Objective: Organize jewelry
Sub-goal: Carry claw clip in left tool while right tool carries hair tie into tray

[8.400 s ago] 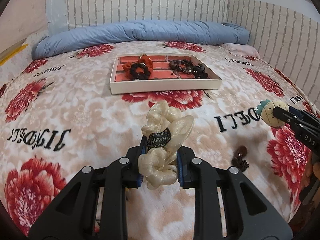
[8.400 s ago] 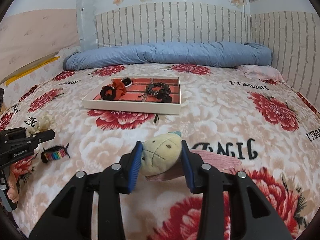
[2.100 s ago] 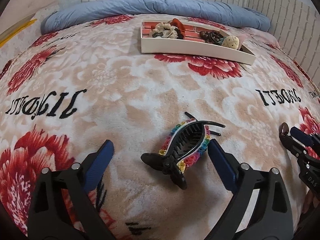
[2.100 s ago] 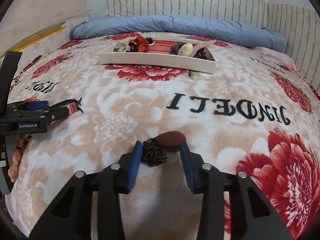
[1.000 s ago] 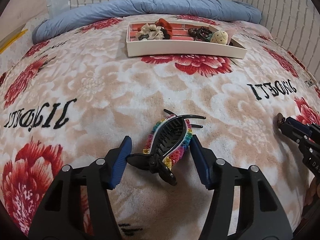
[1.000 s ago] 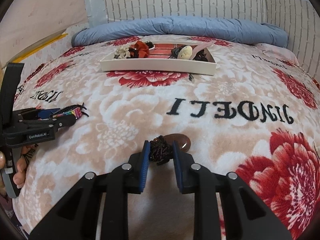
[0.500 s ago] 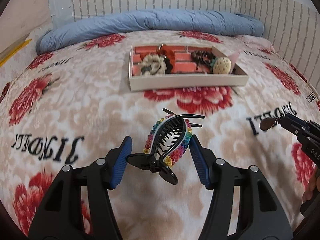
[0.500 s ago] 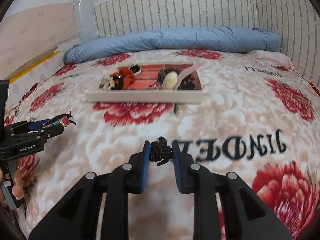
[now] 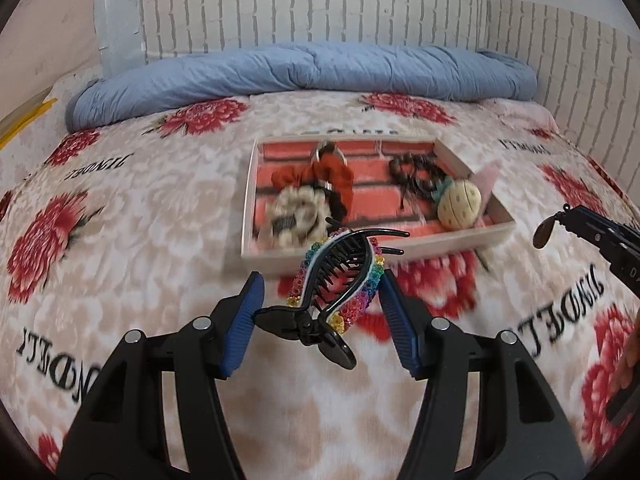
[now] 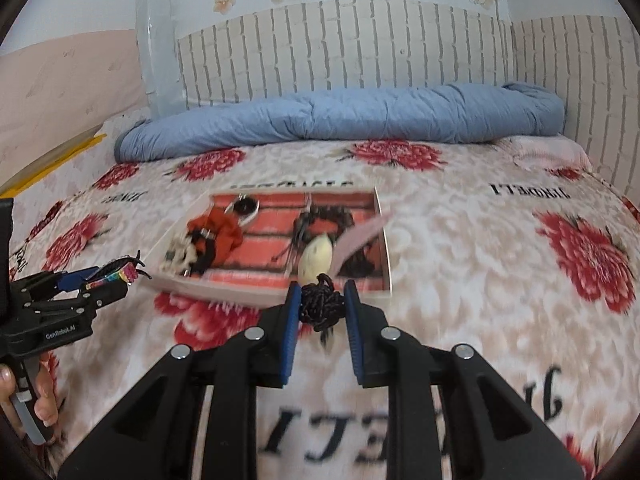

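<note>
While you carry both pieces toward the tray (image 9: 448, 240) that lies mid-frame on the flowered bed (image 9: 140, 216), your left tool (image 9: 320, 308) grips the rainbow claw clip (image 9: 340, 276) with its jaws about half apart, the pads pressing on the clip's sides. Your right tool (image 10: 320, 312) is nearly closed on a dark braided hair tie (image 10: 322, 306), whose brown oval charm (image 9: 543, 232) hangs free at the right edge of the left view. The clip sits skewed between the pads, so a quick swing could twist it out, as I judge it. The charm may swing and catch the tray's near wall. The tray already holds an orange scrunchie (image 9: 332, 172), a cream scrunchie (image 9: 292, 212) and a pineapple plush (image 9: 458, 204); a careless drop could land on them and tangle.
</note>
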{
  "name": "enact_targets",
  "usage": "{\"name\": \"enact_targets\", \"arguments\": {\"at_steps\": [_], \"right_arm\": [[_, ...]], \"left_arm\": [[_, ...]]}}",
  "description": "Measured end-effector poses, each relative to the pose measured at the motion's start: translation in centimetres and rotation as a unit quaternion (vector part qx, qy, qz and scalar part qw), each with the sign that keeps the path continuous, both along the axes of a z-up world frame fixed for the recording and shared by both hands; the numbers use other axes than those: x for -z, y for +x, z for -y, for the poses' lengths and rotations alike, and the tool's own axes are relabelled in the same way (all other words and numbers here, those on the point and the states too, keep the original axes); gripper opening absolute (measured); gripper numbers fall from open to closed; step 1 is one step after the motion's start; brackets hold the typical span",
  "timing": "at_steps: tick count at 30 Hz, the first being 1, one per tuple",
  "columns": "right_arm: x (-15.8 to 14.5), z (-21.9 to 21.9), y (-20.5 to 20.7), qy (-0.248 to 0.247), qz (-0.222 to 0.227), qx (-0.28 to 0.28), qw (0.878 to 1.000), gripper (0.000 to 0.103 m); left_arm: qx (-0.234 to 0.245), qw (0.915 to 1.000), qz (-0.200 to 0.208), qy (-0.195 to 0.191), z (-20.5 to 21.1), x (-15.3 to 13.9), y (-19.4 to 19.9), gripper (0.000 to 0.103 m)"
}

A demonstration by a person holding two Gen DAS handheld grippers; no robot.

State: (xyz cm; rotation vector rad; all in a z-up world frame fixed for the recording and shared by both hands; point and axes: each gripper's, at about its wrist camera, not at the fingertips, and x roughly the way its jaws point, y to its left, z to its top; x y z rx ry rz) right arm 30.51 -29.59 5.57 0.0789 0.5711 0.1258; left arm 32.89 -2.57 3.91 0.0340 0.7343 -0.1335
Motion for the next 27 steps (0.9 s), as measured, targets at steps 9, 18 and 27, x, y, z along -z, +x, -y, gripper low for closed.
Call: {"name": "enact_targets", "arguments": {"at_steps": [9, 18, 27], "right_arm": [[0.5, -1.0, 6.7, 0.002, 0.007, -0.004, 1.000, 0.023], [3.1, -0.8, 9.6, 0.006, 0.012, -0.002, 1.000, 0.023], [5.4, -1.8, 11.6, -0.030, 0.006, -0.008, 0.999, 0.023]], "left_arm": [[-0.002, 0.9998, 0.015, -0.015, 1.2, -0.7, 6.4, 0.058], [-0.014, 0.9993, -0.001, -0.035, 0.6, 2.7, 9.8, 0.058], [-0.021, 0.9993, -0.006, -0.029, -0.1, 4.6, 11.3, 0.058]]}}
